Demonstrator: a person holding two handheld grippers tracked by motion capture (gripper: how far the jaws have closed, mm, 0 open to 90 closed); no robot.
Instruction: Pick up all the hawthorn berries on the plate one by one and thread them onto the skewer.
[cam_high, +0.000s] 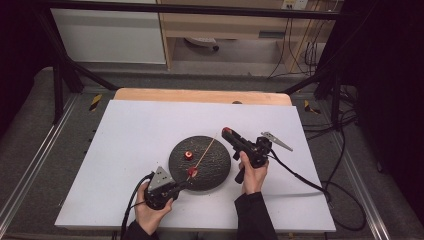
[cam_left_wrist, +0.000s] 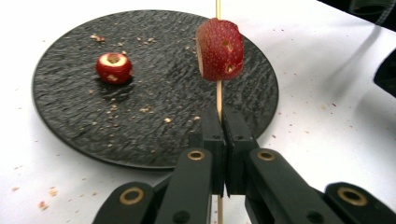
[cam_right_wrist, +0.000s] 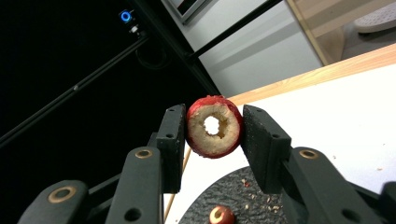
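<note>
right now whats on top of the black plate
One cored red fruit piece and scattered crumbs lie on the black plate. The skewered fruit piece hangs above it; the plate beneath both is hidden.

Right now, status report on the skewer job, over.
Left gripper shut on skewer, one fruit piece threaded. Right gripper shut on cored piece. Third piece on plate. Nothing blocking.

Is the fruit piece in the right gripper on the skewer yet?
No. The fruit piece sits clamped between the right gripper jaws, its hole empty.
</note>
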